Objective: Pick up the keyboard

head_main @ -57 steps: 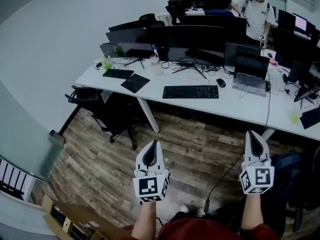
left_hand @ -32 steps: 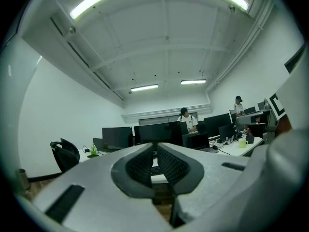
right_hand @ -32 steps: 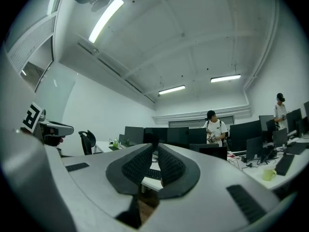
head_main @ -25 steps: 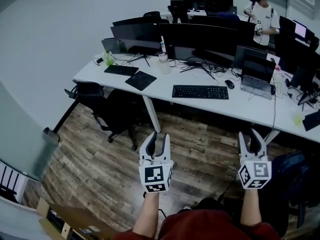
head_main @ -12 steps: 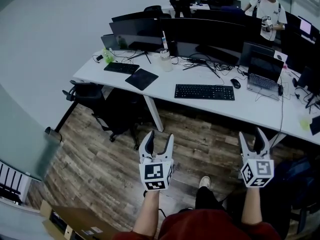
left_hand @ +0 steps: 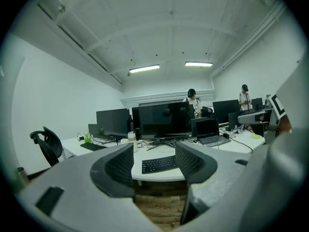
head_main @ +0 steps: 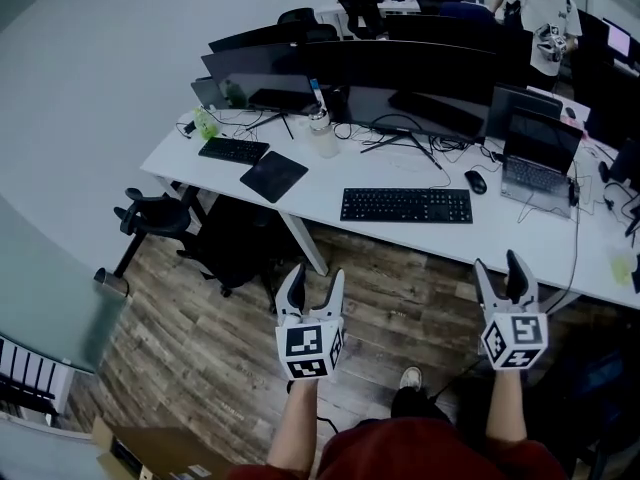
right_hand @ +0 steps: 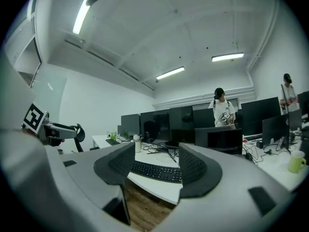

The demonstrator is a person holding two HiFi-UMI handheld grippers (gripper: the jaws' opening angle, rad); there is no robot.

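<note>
Floorboards [head_main: 200,338] separate desk [head_main: 320,190] edge and keyboard [head_main: 406,205] from left gripper [head_main: 315,274] and right gripper [head_main: 497,264], both opening, empty.

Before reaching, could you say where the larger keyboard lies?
Head view, centre: keyboard near the desk's front edge, between black pad and mouse.

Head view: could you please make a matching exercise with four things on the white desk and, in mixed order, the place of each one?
Things:
1. large keyboard
2. mouse
3. laptop
4. green bottle

Places:
A. far left end of the desk
B. right part of the desk, standing open
C. middle, near the front edge
D. between the large keyboard and the laptop

Pairs: 1-C, 2-D, 3-B, 4-A
</note>
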